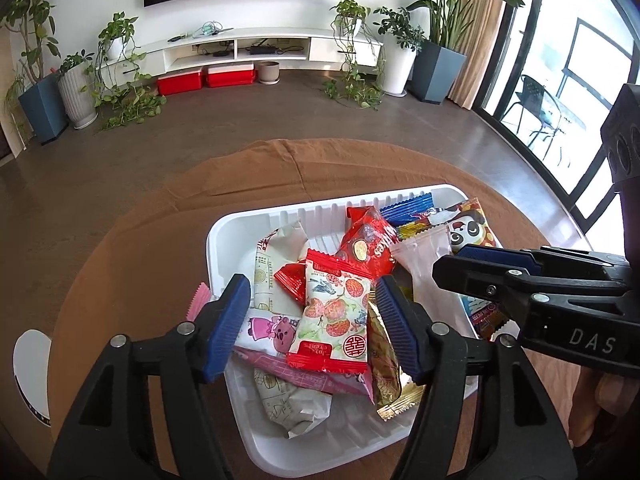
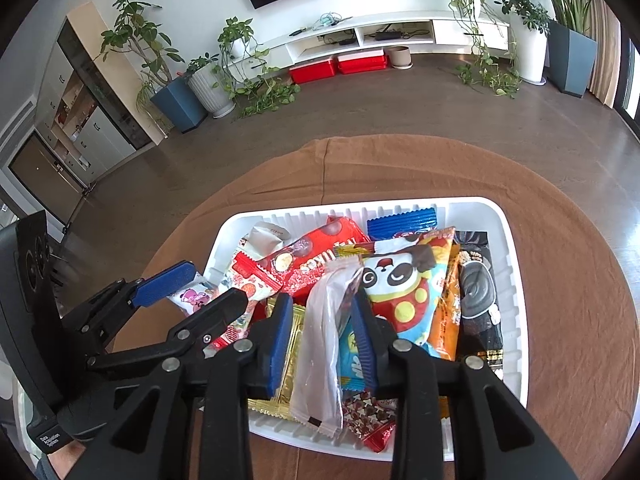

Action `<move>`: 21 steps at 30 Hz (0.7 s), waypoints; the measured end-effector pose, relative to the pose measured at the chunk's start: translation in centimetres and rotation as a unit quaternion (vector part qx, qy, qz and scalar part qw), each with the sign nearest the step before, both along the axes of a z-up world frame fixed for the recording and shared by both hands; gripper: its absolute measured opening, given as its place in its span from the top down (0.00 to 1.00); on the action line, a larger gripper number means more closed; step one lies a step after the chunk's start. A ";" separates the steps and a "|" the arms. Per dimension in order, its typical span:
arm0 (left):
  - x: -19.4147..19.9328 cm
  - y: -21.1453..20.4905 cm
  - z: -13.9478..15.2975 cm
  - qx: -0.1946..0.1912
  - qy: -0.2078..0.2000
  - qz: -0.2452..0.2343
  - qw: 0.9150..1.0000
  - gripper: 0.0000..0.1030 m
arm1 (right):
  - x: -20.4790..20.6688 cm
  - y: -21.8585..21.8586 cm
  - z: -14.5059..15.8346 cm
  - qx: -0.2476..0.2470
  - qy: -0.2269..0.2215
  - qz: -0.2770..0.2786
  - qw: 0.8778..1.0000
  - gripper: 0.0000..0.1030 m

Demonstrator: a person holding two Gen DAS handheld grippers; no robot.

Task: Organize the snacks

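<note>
A white ribbed tray [image 1: 216, 240] [image 2: 516, 280] full of snack packets sits on a round table with a brown cloth [image 1: 160, 240]. My left gripper [image 1: 314, 326] hangs over the tray's near left part, open wide. A red-and-white strawberry packet [image 1: 334, 312] lies loose between its blue pads [image 1: 228, 324]. My right gripper [image 2: 322, 340] is open too, and a translucent white packet [image 2: 320, 344] stands between its fingers with a gap on each side. Each gripper shows in the other's view: the right gripper [image 1: 456, 262] reaches in from the right, the left gripper [image 2: 204, 292] from the left.
Also in the tray are a panda packet [image 2: 400, 280], a red chocolate packet [image 1: 368, 244], a black packet [image 2: 478, 292], a blue packet [image 2: 400, 222] and a gold one [image 1: 396, 396]. A white rounded object [image 1: 32, 376] sits beyond the table's left edge.
</note>
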State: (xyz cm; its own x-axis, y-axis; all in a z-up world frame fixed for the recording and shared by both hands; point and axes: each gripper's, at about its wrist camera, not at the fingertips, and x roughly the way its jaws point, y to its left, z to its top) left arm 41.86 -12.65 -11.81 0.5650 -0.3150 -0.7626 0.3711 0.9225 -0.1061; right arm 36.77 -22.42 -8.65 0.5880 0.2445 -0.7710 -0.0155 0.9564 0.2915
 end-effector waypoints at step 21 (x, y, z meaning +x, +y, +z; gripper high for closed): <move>-15.0 2.2 10.0 -0.040 -0.172 0.002 0.984 0.00 | -10.1 0.1 6.9 -0.040 -0.143 -0.032 0.988 0.17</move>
